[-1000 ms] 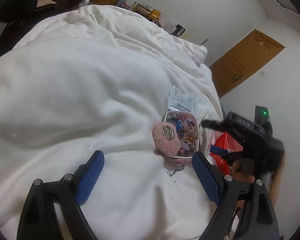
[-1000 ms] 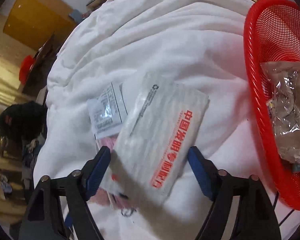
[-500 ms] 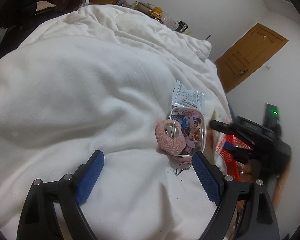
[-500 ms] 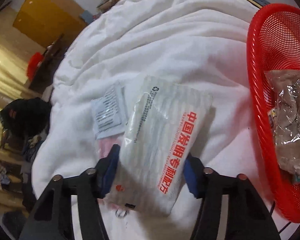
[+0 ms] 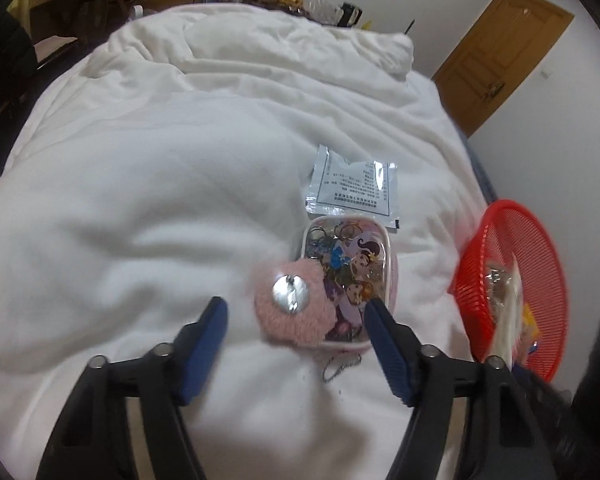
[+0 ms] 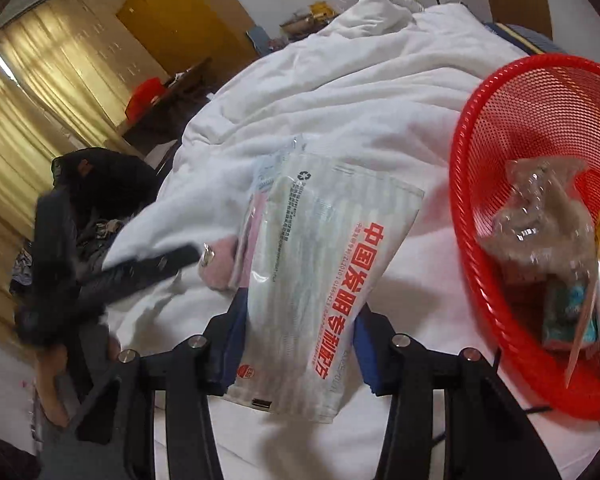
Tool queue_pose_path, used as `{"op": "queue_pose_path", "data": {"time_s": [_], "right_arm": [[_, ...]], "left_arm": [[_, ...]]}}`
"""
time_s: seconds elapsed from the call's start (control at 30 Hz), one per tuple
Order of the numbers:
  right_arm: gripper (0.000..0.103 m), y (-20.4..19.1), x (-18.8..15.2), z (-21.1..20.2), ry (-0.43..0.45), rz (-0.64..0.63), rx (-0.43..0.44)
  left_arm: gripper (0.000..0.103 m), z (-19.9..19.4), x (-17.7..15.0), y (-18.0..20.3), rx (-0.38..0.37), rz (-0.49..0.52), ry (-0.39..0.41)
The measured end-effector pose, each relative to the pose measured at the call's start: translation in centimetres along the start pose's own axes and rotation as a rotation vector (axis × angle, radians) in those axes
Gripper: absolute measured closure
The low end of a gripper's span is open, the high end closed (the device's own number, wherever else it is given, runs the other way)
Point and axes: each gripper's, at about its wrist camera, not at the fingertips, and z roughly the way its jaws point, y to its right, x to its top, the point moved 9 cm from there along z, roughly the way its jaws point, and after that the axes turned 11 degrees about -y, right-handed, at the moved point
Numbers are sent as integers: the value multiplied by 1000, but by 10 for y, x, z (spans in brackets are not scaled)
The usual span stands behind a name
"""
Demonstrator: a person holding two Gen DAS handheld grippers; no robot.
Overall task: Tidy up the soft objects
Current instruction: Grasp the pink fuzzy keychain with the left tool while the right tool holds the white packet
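My left tongs hang low with the blue pads spread wide, gripping nothing. My right tongs are clamped, both pads pressed in, tilted slightly up and away.

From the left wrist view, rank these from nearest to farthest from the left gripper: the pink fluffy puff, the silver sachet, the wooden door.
1. Pink fluffy puff: between the fingers of the open left gripper, toward the right one.
2. Silver sachet: farther up the white duvet, past the cartoon-print case.
3. Wooden door: upper right, across the room.
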Motion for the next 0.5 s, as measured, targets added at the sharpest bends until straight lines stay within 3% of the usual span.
{"op": "queue_pose_path", "data": {"time_s": [0.13, 0.33, 0.37, 0.5], "right_arm": [[56, -3, -14, -5, 50, -42, -28], [55, -5, -18, 4, 64, -81, -64], [55, -3, -19, 6, 60, -70, -59], [55, 2, -18, 8, 54, -41, -24]], "left_arm": [[46, 20, 1, -4, -11, -55, -37], [54, 37, 4, -7, 79, -34, -43], [62, 37, 4, -8, 87, -37, -36], [68, 29, -2, -16, 37, -69, -4]]}}
